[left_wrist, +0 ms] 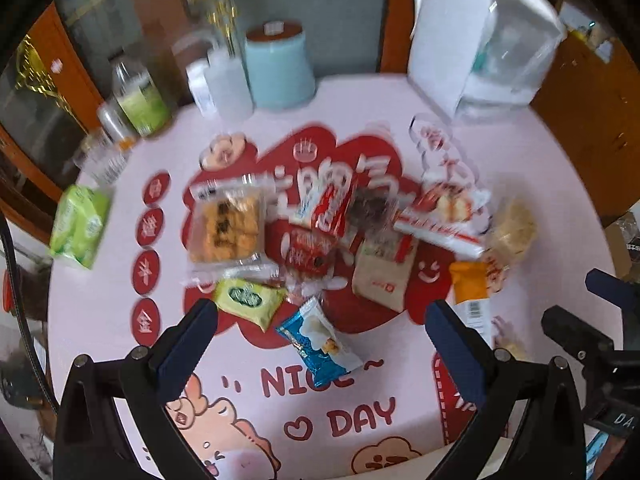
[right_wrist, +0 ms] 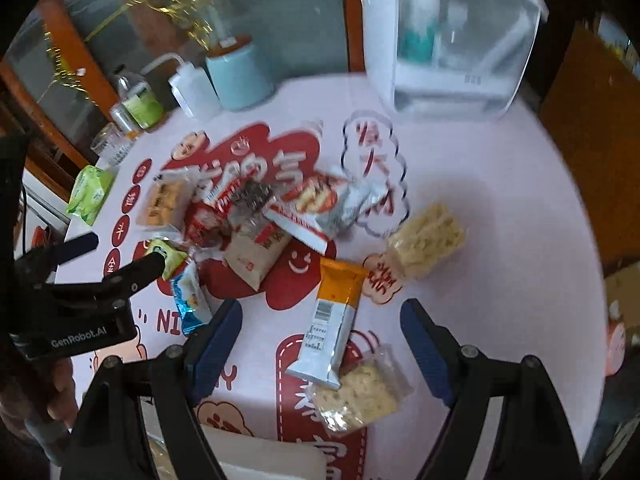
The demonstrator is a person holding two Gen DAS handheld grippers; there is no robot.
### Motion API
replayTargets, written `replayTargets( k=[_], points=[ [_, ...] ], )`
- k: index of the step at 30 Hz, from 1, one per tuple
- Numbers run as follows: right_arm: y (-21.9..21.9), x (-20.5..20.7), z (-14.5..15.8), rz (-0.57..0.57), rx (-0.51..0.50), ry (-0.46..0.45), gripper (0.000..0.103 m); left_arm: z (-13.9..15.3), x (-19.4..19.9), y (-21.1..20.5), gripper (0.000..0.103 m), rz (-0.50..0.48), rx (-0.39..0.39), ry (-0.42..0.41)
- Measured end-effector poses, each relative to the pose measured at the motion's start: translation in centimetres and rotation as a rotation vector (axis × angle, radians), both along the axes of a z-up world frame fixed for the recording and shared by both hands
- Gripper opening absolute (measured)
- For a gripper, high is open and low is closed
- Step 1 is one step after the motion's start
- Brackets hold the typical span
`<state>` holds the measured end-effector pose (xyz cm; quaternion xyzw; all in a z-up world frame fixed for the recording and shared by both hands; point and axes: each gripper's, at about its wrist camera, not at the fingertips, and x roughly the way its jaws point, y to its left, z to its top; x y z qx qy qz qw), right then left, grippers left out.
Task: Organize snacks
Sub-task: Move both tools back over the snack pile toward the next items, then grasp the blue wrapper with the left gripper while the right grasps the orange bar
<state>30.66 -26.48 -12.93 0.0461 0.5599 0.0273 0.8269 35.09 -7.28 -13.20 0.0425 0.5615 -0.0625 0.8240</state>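
Both grippers' fingers spread wide, left gripper (left_wrist: 320, 320) over blue packet (left_wrist: 320, 344), right gripper (right_wrist: 320, 320) over orange-topped packet (right_wrist: 332, 320)

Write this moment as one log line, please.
left hand-held gripper: open, empty | right hand-held gripper: open, empty | snacks: piled on table

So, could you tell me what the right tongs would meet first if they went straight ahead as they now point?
Probably the orange-and-white bar, which lies between the open right tongs just ahead, partly over a clear cracker pack; depth is uncertain.
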Motion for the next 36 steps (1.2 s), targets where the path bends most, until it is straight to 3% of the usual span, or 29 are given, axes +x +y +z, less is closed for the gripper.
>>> replayTargets(
  k=[5, 10, 16, 20, 23, 25, 26, 29, 32, 36],
  points=[
    [-0.2, 1.7, -5.3, -0.039, 0.027, 0.128, 0.082, -4.8, 1.6, 0.8, 0.103, 0.054, -0.028, 0.133],
    [0.3, 2.8, -9.1, -0.054, 0.016, 0.208, 0.082, -9.3, 2.4, 2.3, 0.103, 0.137, -0.111, 0.274],
    [1.4, 3.7, -11.2, -0.045, -0.028, 0.253, 0.081, -12.0, 2.5, 2.8, 0.099, 0.179, -0.097, 0.321],
    [1.8, 4.0, -12.6, -0.043, -0.04, 0.307, 0.067, -13.1, 2.2, 2.8, 0.096, 0.189, -0.094, 0.349],
    [2.4, 4.0, -12.7, -0.022, -0.084, 0.299, 0.06, -13.6, 2.0, 2.6, 0.087, 0.186, -0.07, 0.344],
    [2.8, 4.0, -12.8, -0.02, -0.122, 0.3, 0.052, -13.7, 1.7, 2.1, 0.077, 0.164, -0.009, 0.331],
    [2.9, 4.0, -12.8, -0.018, -0.124, 0.298, 0.047, -13.6, 1.6, 1.7, 0.07, 0.155, -0.002, 0.325],
    [3.0, 3.8, -12.8, -0.025, -0.107, 0.3, 0.044, -13.1, 1.5, 0.7, 0.04, 0.132, 0.0, 0.309],
    [3.2, 3.6, -12.9, -0.026, -0.097, 0.295, 0.042, -13.1, 1.2, 0.0, 0.031, 0.113, 0.001, 0.306],
    [3.2, 2.4, -12.1, -0.02, -0.067, 0.279, 0.04, -12.6, 0.6, -0.8, 0.029, 0.09, 0.011, 0.27]
  ],
)
